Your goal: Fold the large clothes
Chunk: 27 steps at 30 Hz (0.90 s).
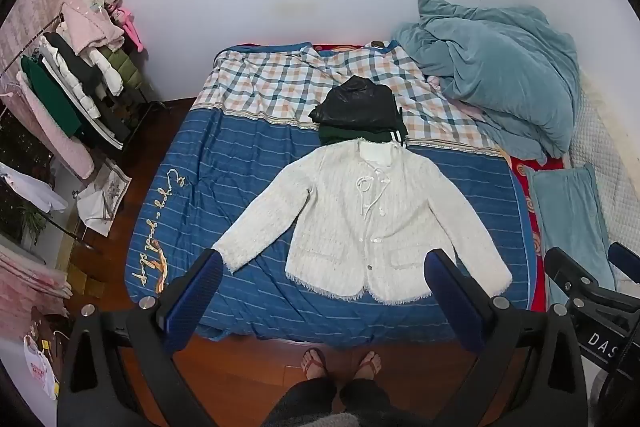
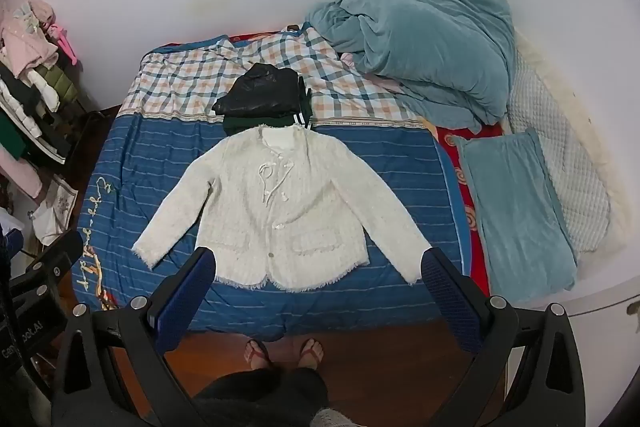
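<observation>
Now: jacket [image 1: 372,215] lies flat on the bed [image 1: 256,155], front up, sleeves spread.
Collar points away and hem toward the person; left gripper [image 1: 324,291] and right gripper [image 2: 316,287] both hover spread and empty above the hem, each nearest its own sleeve.

Left gripper [image 1: 324,269] and right gripper [image 2: 318,267] — black frames, blue textured finger pads [image 2: 448,287], silver screw heads, white lettering, bare feet [image 1: 316,363] in reddish flip-flops, dark trousers
</observation>
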### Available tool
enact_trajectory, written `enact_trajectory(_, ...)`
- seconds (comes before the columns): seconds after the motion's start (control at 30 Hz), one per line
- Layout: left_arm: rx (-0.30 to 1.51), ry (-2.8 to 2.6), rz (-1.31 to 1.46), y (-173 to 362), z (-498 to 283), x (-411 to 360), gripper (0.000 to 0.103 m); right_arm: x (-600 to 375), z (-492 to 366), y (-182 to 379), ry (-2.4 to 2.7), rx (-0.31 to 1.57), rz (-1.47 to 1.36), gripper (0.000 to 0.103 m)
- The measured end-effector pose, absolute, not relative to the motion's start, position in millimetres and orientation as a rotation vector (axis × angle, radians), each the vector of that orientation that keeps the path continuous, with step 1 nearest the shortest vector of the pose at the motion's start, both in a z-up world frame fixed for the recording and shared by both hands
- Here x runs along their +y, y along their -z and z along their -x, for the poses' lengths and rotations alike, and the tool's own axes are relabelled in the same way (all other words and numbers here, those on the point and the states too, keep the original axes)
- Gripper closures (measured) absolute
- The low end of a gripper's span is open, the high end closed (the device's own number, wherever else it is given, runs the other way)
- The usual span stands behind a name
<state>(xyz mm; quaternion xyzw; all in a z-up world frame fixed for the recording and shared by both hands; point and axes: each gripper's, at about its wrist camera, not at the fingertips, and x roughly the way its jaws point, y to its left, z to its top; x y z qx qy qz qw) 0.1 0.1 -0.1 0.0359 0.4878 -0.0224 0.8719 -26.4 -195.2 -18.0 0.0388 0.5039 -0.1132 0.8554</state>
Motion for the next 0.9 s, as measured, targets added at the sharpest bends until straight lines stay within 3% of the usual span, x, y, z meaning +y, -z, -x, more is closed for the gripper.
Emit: enact_trajectory(0.9, 1.01, 0.04, -0.075, -5, -6, -6, 0.0, -196, 18, 8, 0.234, 1.05, -0.083, 0.0)
